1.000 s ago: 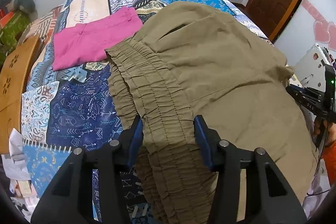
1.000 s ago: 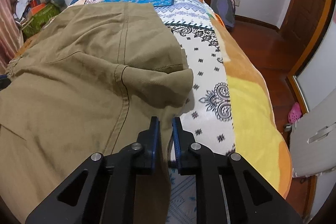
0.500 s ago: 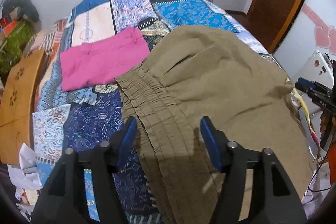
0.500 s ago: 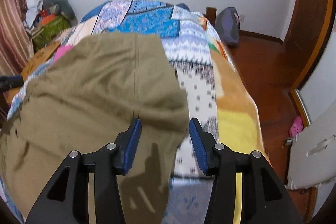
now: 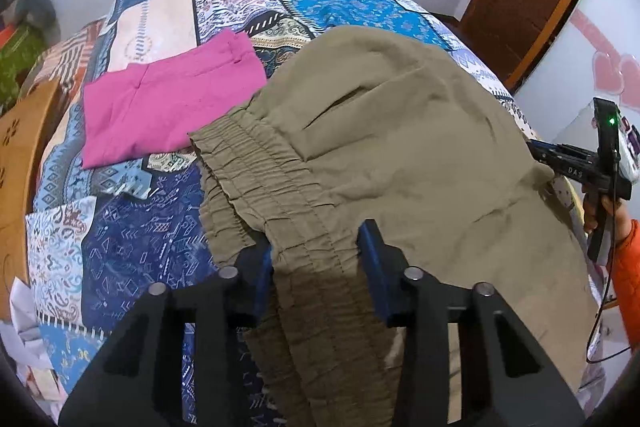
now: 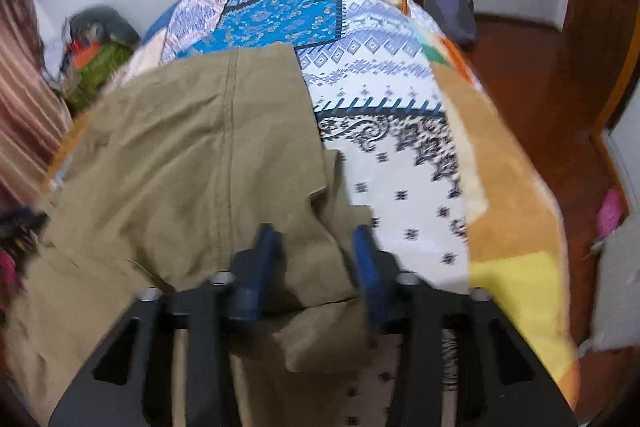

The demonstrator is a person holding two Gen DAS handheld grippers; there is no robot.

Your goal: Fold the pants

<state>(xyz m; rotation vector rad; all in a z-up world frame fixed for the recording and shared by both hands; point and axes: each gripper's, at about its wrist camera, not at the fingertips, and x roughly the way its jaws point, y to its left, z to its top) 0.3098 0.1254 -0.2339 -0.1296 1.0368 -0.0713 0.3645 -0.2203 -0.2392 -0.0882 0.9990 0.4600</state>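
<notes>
**Fold Pants: Regrasp at Waistband and Leg Edge**

While the bed (image 5: pixel 132 227) is carrying the whole work area under its patchwork cover, the khaki pants (image 5: pixel 400 155) are lying across its near half, partly folded, with the gathered waistband (image 5: pixel 256 167) running toward the left gripper (image 5: pixel 316 259) and the leg fabric spreading toward the right side. A folded pink garment (image 5: pixel 168 107) is resting farther up the bed, just beside the waistband corner and apart from the pants body.

The left gripper is closing, with its fingers standing on either side of the waistband; the pads are not yet pressing the cloth. The right gripper (image 6: pixel 316 259) is also closing, straddling a loose flap at the leg edge (image 6: pixel 332 219); a gap is still showing beside each pad.

**Risks**

- The elastic waistband is bunching in several layers. A closing grip is likely catching only the top layer, which would leave the lower layer dragging and skew the fold.
- The right-hand flap is thin and lying at the very edge of the fabric. It may be slipping out before the pads meet, because the right view is blurring with motion.
- Uneven pull between the two grippers would wrinkle the middle panel.
- A long sweep could be disturbing the pink garment.

**Containers**

No container is showing in either view; everything is lying directly on the bed cover.
</notes>
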